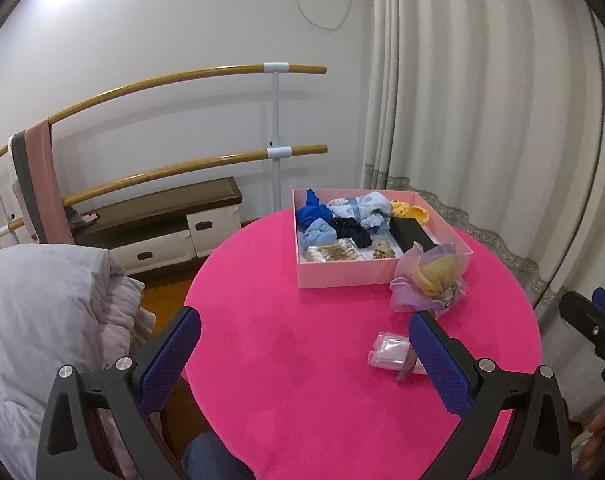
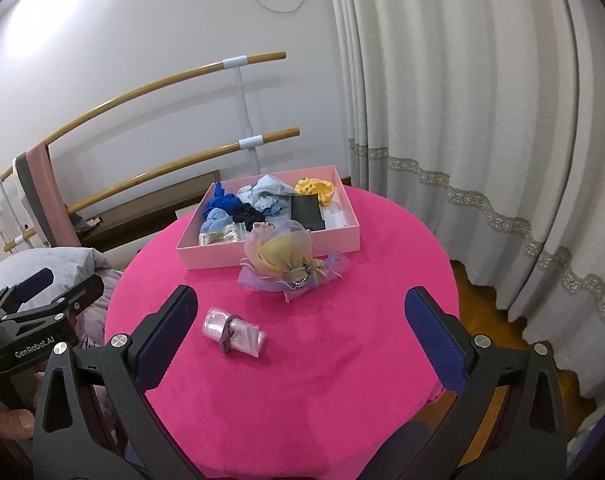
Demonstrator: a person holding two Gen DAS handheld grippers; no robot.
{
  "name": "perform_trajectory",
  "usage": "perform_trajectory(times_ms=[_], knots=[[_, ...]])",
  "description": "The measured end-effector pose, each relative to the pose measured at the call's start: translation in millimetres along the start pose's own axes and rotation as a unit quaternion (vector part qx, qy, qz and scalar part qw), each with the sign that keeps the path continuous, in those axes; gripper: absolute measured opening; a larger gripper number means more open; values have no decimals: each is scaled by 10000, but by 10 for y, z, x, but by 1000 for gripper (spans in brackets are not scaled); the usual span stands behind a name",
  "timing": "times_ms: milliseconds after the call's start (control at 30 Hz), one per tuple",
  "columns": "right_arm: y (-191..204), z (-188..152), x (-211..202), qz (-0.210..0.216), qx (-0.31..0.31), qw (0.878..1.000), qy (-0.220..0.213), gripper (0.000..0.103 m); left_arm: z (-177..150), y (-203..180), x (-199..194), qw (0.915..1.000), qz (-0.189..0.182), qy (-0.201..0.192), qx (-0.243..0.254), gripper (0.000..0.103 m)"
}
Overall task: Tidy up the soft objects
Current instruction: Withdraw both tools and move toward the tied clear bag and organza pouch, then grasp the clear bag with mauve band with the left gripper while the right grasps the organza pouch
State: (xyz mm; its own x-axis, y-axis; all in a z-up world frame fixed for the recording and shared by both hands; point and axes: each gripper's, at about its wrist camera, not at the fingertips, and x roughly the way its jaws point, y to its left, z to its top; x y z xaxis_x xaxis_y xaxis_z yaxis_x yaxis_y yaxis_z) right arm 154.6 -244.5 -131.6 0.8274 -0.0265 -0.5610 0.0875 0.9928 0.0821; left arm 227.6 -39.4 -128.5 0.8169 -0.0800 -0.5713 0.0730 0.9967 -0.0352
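Ahead, organza bundle point(image 2: 288, 258) beyond both gaping tongs point(image 2: 300, 322), untouched.

A room in a home

Long cream curtains point(image 2: 462, 120) with lace trim, a low wooden drawer cabinet point(image 1: 162, 224), a wooden floor point(image 2: 486, 304) and a wall-side double barre point(image 1: 182, 80) are seen.

Round pink table point(image 2: 302, 380)
On it — a pink box point(image 2: 270, 250), a gauzy bundle point(image 2: 286, 264) just beside, a clear roll point(image 2: 234, 332) apart.
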Motion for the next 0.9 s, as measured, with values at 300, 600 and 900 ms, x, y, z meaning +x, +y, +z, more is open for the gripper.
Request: perform_trajectory(times_ms=[300, 600, 900], knots=[[-62, -3, 81, -41, 58, 10000, 69, 103, -50, -153, 114, 9995, -216, 219, 88, 103], [-154, -11, 217, -37, 128, 9997, 209, 103, -105, -449, 435, 9966, -464, 596, 325, 103], [-362, -104, 579, -85, 315, 9979, 558, 103, -175, -723, 1006, 9913, -548, 1069, 537, 103]])
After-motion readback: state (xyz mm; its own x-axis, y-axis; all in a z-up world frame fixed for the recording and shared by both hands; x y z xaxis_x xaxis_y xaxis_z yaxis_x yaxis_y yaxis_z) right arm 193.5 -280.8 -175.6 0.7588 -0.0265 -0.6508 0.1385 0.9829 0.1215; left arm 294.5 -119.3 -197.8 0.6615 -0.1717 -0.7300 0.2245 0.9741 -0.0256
